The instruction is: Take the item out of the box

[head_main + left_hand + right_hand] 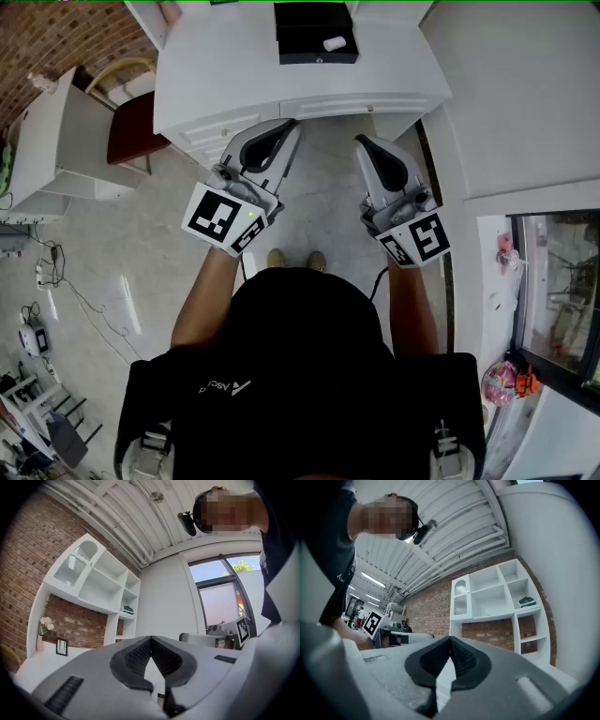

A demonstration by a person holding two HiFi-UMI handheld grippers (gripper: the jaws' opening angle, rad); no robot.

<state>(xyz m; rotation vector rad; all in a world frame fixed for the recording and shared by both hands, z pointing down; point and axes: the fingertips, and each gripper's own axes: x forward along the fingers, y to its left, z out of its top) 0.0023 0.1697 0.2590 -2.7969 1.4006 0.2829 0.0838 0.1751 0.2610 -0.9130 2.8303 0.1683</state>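
Note:
An open black box [317,33] stands on the white table [225,75] at the far edge of the head view, with a small white item [335,43] lying inside it. My left gripper [289,126] and my right gripper [360,142] are held side by side in front of the table's near edge, over the floor, well short of the box. Both point toward the table. In the left gripper view the jaws [151,640] meet at the tips with nothing between them. The right gripper [450,640] is shut and empty too. Neither gripper view shows the box.
A chair with a dark red seat [131,127] is tucked at the table's left. A white shelf unit [56,141] stands further left, with cables [56,272] on the floor below it. A white wall and a window [553,281] run along the right.

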